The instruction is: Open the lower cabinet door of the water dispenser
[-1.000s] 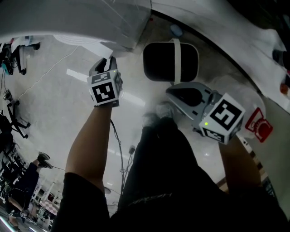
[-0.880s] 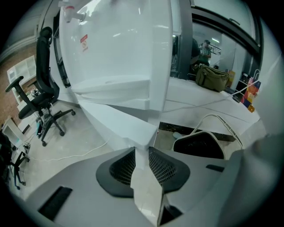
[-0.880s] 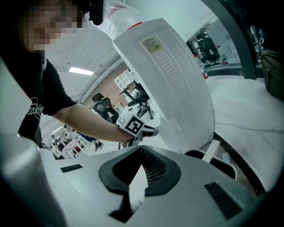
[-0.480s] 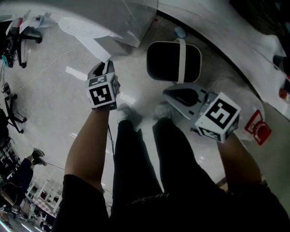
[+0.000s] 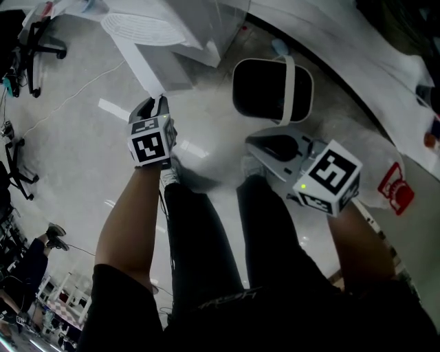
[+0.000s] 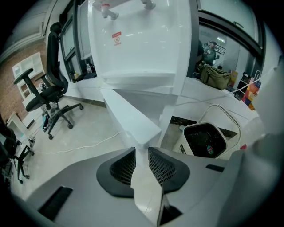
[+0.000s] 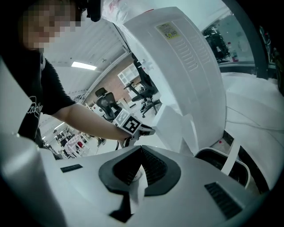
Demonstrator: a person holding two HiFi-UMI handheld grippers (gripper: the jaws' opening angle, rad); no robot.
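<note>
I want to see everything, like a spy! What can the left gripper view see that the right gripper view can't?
Only the left gripper view shows the taps of the water dispenser, a red sticker and a cable on the floor. Only the right gripper view shows the person's arm and a label on the dispenser's side. Both show the water dispenser, the bin beside it, and the left gripper, whose jaws, just closed a little further, clamp the open door by its edge.

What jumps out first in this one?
The left claw clamps the edge of the white lower cabinet door, swung out from the water dispenser; its jaws have just been closing on it. The right claw hangs shut and empty, near a white bin on the floor.
</note>
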